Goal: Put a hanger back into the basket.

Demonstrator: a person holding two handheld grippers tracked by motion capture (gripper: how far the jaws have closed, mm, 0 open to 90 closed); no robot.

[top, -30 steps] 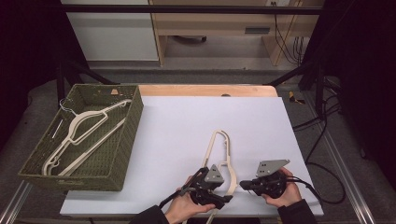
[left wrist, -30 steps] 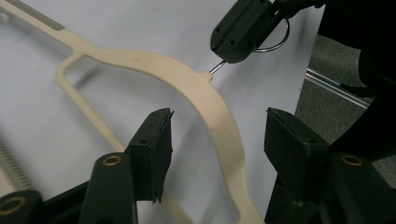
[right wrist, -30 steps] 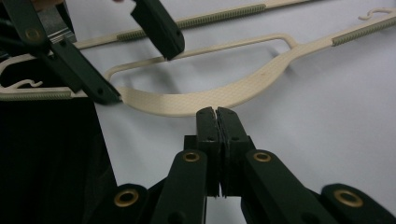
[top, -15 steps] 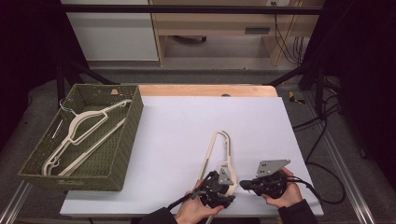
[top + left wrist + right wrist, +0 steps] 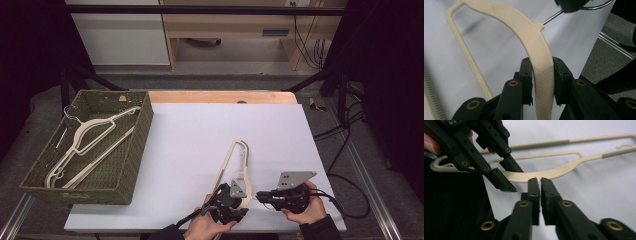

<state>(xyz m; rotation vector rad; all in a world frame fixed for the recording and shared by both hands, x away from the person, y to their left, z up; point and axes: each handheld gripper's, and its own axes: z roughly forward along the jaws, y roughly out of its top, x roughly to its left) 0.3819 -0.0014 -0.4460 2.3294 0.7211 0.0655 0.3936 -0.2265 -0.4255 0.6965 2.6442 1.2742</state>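
Cream plastic forms the hanger, its broad curved shoulder finely ribbed like woven cloth, its lower bar thin and partly ridged, a bright metal hook rod leaving the shoulder's middle; it lies on the matte white table near the front edge, right of centre. The left gripper, black and hard-edged with brass-ringed pivots, has its jaws clamped on the flat shoulder, pads touching both faces; the right gripper stands just beside the hanger at the hook's side, its jaws nearly together with a thin slit between, closed at the hook rod's base, though whether they pinch the rod I cannot tell. A green woven basket sits at the table's left edge, well apart, holding more cream hangers laid slantwise; between basket and grippers the white surface lies bare, and it runs open toward the far wooden edge; the table's front and right edges are close to both hands.
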